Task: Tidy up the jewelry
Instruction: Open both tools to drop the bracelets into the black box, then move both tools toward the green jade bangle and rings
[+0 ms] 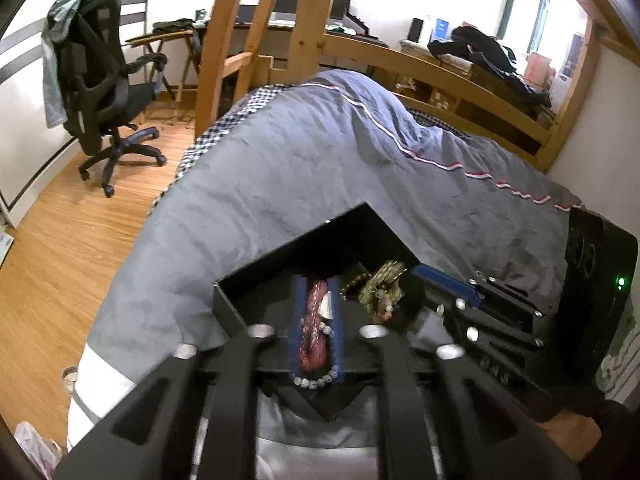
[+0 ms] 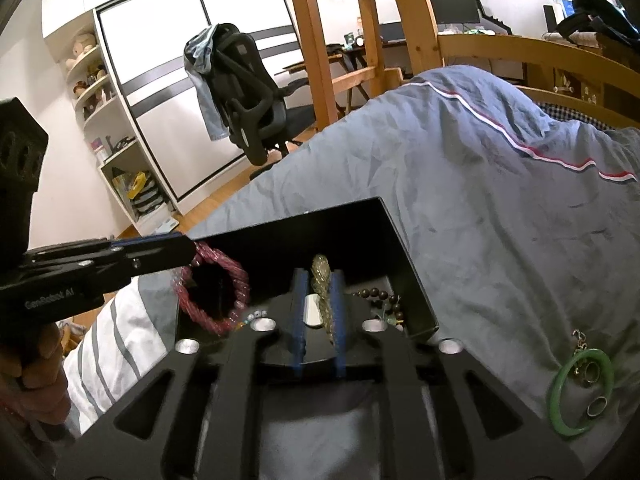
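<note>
A black open box (image 1: 288, 242) (image 2: 392, 232) sits on the grey bedcover. Over it my left gripper (image 1: 316, 284) (image 2: 188, 248) stands open; a pink beaded bracelet (image 1: 314, 320) (image 2: 216, 292) hangs upright between its blue pads, with a gap at one pad. My right gripper (image 2: 319, 276) (image 1: 424, 270) is open as well, an olive-green bead bracelet (image 2: 322, 276) (image 1: 384, 280) loose between its pads. A dark brown bead bracelet (image 2: 380, 294) lies in the box. Pale grey beads (image 1: 316, 380) show under the left pads.
A green bangle (image 2: 558, 400) and two rings (image 2: 596, 406) lie on the cover, right of the box. A hand (image 2: 40, 380) holds the left gripper's handle. Beyond the bed stand a wooden ladder (image 1: 256, 40), a black office chair (image 1: 104, 92) and shelves (image 2: 104, 120).
</note>
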Action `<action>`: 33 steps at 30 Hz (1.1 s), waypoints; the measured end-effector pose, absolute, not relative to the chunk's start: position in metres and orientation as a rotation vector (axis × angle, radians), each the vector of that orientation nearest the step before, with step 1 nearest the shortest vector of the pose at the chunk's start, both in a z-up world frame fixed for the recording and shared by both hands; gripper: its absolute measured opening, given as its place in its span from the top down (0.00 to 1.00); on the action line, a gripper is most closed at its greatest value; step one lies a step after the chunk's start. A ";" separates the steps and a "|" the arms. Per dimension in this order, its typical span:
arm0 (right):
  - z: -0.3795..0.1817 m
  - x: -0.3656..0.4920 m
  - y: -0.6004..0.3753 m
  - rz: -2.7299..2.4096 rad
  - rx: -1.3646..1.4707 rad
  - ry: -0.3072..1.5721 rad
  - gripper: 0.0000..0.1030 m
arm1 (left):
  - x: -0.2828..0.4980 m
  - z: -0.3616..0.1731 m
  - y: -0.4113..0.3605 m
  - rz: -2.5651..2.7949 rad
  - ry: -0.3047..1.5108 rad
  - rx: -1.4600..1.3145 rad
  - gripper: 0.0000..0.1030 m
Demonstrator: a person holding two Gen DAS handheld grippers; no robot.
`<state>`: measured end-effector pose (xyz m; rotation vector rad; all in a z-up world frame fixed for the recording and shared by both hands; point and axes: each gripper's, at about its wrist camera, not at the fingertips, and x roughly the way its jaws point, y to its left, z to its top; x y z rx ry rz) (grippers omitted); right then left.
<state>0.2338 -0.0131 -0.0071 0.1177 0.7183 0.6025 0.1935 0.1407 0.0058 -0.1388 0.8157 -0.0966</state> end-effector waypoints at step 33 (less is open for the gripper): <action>0.020 0.144 -0.218 0.189 0.088 0.670 0.04 | 0.153 -0.003 0.004 -0.262 0.750 -0.043 0.06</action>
